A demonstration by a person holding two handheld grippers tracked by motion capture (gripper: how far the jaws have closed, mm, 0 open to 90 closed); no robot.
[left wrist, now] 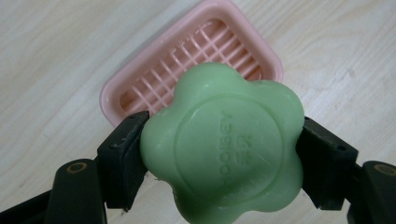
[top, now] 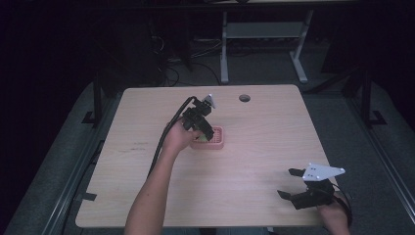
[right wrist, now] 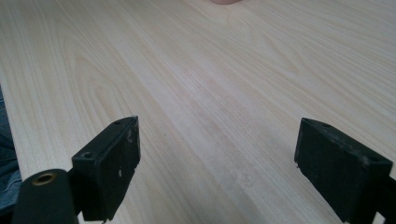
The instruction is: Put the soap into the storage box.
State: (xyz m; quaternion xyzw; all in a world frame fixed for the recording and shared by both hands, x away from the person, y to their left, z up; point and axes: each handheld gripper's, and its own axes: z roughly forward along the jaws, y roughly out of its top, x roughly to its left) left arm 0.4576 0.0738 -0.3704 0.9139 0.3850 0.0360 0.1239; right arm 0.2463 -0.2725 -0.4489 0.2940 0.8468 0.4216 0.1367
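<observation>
A green, flower-shaped bar of soap (left wrist: pixel 224 149) sits pinched between the two black jaws of my left gripper (left wrist: pixel 224 154), held just above a pink slatted soap dish (left wrist: pixel 140 84) on the pale wooden table (left wrist: pixel 56 56). Raised lettering is stamped across the soap's round face, but it is too soft and turned sideways for me to read. The bar covers the near corner of the dish, and its lower lobe is cut off by the frame. From the high view, my left hand (top: pixel 177 138) and gripper (top: pixel 203 128) hide most of the soap; the dish (top: pixel 219 139) lies near the table's middle. My right gripper (top: pixel 292 184) hovers at the near right corner, jaws spread wide, holding nothing.
</observation>
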